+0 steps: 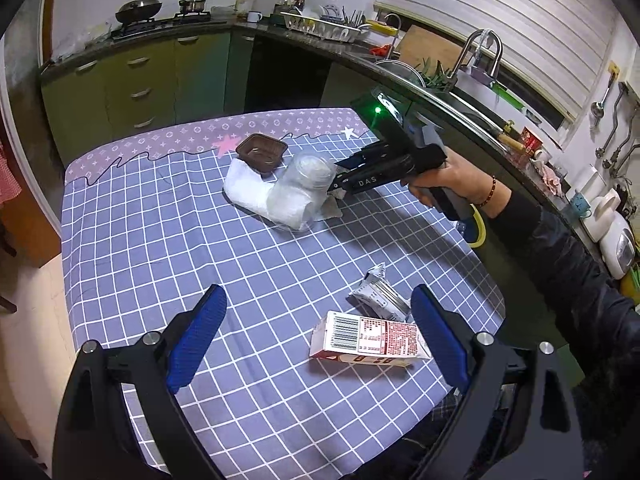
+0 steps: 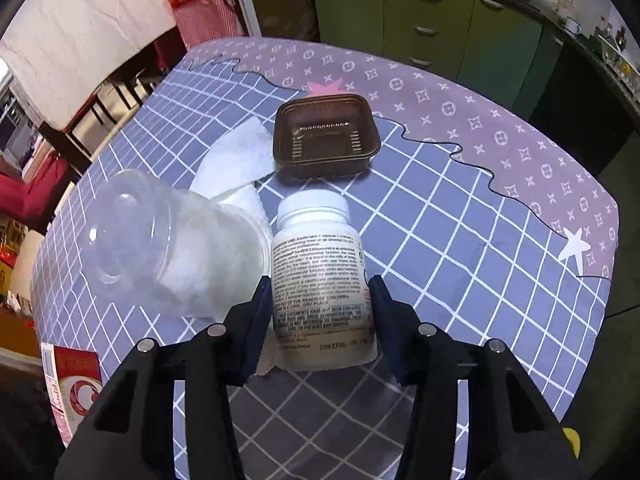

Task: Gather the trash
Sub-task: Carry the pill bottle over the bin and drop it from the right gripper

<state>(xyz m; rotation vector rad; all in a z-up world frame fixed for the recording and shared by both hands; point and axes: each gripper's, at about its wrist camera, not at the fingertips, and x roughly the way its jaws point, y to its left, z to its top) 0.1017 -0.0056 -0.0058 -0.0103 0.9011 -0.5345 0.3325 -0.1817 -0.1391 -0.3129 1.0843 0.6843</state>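
Trash: a white pill bottle [image 2: 322, 280] lies on its side on the table [image 2: 460, 240], cap pointing away from the right gripper [image 2: 322, 312], with a scrap of paper under its base.
Right gripper: its blue pads [image 2: 262, 320] sit against both sides of the bottle's lower half; the jaws look clenched on the bottle. From the left wrist view the bottle is hidden behind the cup and only the gripper body and the hand [image 1: 444, 180] holding it show.
Left gripper [image 1: 318, 336]: jaws spread wide, nothing between the pads, hovering above the near part of the table.
Carton [image 1: 368, 338]: on its side, nearer than the bottle, close to the left gripper's right-hand finger [image 1: 438, 336]; whether they touch I cannot tell.
Wrapper [image 1: 378, 290]: crumpled silver and white, just beyond the carton, between carton and bottle.
Cup [image 2: 168, 248]: clear plastic, tipped on its side, just beside the bottle on its left in the right wrist view, rim close against the bottle's label.
Tissue [image 2: 236, 160]: white, lying beyond the cup and the bottle, partly under the cup.
Tray [image 2: 326, 134]: brown plastic, upright, beyond the bottle's cap, one corner over the tissue.
Cloth: blue check where the bottle lies, a purple patterned band past the tray at the far edge.
Cabinets [image 1: 132, 76]: green, well beyond the bottle, past the table.
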